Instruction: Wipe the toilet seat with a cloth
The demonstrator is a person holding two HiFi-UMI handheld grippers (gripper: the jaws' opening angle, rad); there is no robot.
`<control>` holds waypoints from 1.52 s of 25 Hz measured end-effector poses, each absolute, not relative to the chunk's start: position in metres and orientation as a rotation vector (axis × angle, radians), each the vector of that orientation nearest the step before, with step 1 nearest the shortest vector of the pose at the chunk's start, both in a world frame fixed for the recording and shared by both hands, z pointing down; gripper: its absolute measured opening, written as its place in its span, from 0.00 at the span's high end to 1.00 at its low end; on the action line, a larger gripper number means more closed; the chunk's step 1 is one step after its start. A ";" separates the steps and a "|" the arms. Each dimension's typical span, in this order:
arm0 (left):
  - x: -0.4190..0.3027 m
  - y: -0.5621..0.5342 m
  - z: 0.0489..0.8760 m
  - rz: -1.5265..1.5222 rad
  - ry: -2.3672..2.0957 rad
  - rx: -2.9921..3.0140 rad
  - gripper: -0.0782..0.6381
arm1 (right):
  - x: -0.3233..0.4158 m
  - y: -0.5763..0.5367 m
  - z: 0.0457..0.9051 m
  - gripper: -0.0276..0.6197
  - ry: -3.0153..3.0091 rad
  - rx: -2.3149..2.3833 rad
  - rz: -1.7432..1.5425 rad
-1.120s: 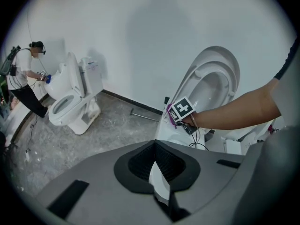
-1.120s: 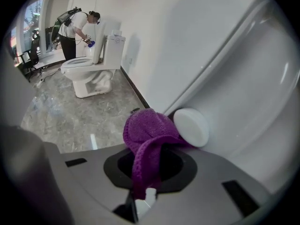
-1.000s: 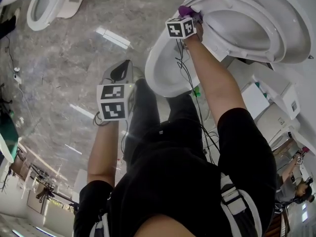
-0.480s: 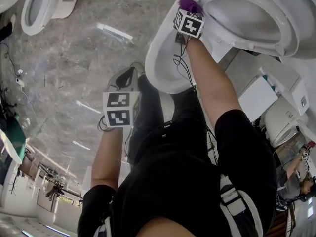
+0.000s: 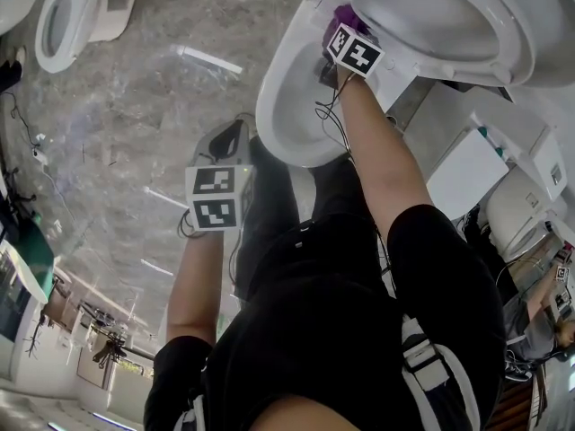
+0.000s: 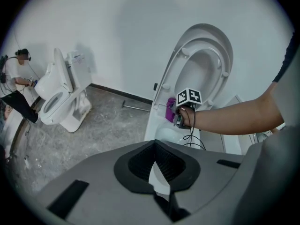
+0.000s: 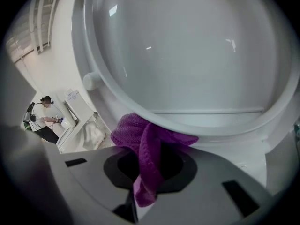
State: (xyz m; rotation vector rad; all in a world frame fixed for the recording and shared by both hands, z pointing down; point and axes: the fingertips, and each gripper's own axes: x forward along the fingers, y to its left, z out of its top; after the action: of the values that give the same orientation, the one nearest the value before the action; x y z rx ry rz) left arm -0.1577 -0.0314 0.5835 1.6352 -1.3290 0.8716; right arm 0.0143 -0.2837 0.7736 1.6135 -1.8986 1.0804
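The right gripper [image 7: 149, 175] is clamping both jaws on a purple cloth [image 7: 143, 142], which is hanging down through the gap between them and bunching up above the tips.

The white toilet [image 5: 287, 115] in front of the person is standing with its lid and seat [image 5: 431, 25] raised. Its bowl [image 6: 165, 136] is showing only a pale white inside in the left gripper view; whether water is lying in it cannot be told. A second toilet [image 6: 58, 97] is standing well apart on the grey marbled floor [image 5: 135, 106], its lid also up, with a person [image 6: 14, 74] sitting beside it near the wall.

Compared with a second ago, the right gripper's marker cube [image 5: 359, 54] is now sitting turned on its corner where it was facing the head camera squarely, and the cloth is showing at its upper left instead of just over its top. The left gripper's cube [image 5: 216, 197] is keeping about the same place beside the person's leg.

The left gripper [image 6: 157, 170] is holding its jaws together with nothing between them, pointing down toward the floor in front of the bowl.

The bunched top of the cloth is pressing against the lower edge of the raised seat [image 7: 140, 102], right at the right gripper's tips, near a round bumper [image 7: 91, 81] on the seat's underside. From the left gripper view the cloth [image 6: 169, 109] is sitting low on the seat's left side, just above the bowl's rim.
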 end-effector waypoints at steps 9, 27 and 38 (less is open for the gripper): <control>-0.116 -0.042 0.581 0.882 -1.297 1.683 0.88 | 0.073 -0.261 0.782 0.87 -1.831 1.511 0.915; -0.018 -0.070 0.559 0.954 -1.188 1.824 0.88 | 0.224 -0.229 0.772 0.87 -1.637 1.571 0.896; 0.017 -0.080 0.521 0.975 -1.202 1.891 0.88 | 0.249 -0.228 0.723 0.87 -1.634 1.614 0.866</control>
State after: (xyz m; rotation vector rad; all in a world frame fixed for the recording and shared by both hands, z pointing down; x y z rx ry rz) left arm 0.0171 -0.0802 0.5209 1.8909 -1.2021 0.9746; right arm 0.2485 -0.2279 0.7232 1.6141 -1.6338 0.8658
